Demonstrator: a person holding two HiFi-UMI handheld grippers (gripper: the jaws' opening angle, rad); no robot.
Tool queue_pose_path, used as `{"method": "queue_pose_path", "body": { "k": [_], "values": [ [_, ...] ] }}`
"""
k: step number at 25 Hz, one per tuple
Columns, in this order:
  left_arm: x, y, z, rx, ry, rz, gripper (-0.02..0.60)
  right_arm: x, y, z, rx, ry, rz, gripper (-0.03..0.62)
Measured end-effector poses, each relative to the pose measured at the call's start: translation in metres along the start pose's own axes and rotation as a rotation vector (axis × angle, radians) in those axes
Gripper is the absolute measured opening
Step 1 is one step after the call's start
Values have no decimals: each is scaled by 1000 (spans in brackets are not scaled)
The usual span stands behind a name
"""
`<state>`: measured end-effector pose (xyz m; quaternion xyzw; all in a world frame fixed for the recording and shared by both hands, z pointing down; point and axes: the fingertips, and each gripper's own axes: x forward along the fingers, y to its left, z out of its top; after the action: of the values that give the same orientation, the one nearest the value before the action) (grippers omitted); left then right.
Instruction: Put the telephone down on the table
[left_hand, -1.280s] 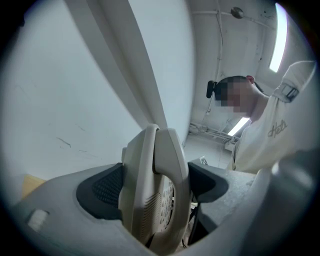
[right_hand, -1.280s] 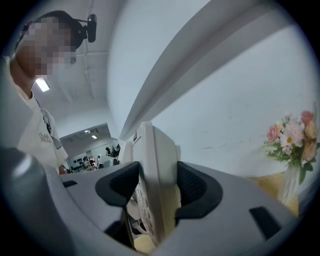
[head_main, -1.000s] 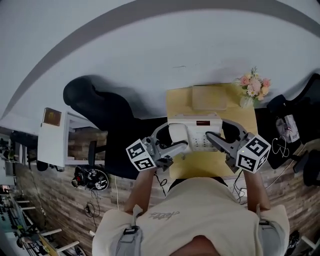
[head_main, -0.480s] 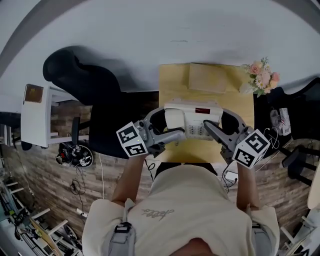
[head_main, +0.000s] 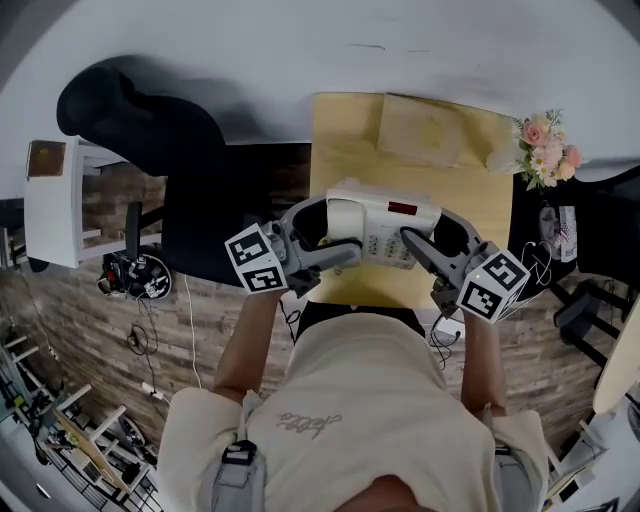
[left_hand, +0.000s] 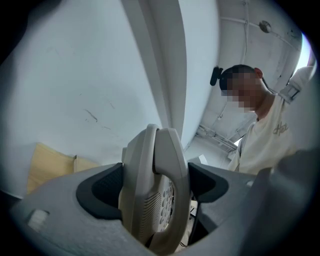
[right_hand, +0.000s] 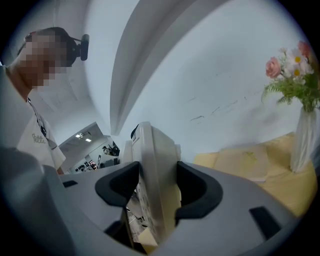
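A cream desk telephone (head_main: 378, 232) with its handset on the cradle hangs over the near part of the yellow table (head_main: 340, 130). My left gripper (head_main: 322, 236) is shut on its handset end (left_hand: 155, 190), and my right gripper (head_main: 432, 240) is shut on its keypad end (right_hand: 156, 185). Both pairs of dark pads press the telephone's sides. In the two gripper views the telephone stands on edge between the jaws. I cannot tell whether its base touches the table.
A flat tan box (head_main: 420, 128) lies at the table's far side, and a vase of pink flowers (head_main: 545, 155) stands at the far right corner. A black chair (head_main: 150, 130) sits to the left. Cables and black gear (head_main: 130, 275) lie on the wood floor.
The view has shifted so the table and telephone sit higher and more centred. Both grippers keep hold of the telephone, which has come a little nearer the table's front edge.
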<state>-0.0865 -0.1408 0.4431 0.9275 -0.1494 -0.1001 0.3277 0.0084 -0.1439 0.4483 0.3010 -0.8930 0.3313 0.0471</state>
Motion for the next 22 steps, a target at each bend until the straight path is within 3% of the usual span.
{"method": "queue_pose_path", "body": {
  "k": [10,22],
  "values": [
    [-12,37,-32,-78,55,47,391,28,-26,-29,55,82,24,236],
    [2,85,-72,-185,114,51,391,41,-77,-54,175,74,41,236]
  ]
}}
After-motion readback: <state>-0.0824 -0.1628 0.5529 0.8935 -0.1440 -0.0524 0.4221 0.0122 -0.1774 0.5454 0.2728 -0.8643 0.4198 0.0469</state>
